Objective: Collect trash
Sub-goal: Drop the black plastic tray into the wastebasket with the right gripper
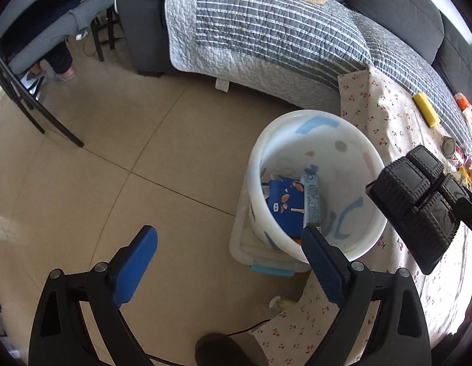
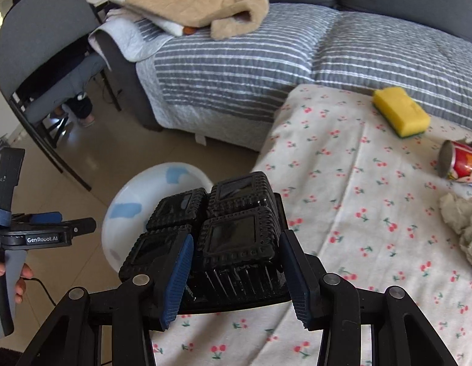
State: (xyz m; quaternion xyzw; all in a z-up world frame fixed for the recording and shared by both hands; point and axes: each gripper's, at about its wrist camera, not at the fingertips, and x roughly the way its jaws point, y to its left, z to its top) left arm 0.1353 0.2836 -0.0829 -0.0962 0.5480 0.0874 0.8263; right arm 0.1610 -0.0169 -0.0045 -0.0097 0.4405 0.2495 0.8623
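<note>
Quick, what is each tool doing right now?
Left tool: open, empty.
Right tool: shut on black tray.

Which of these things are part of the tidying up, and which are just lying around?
Part of the job: black plastic tray in the right gripper, white bin, crushed can, crumpled paper.

Lying about: yellow sponge, tan blanket, grey chair.
</note>
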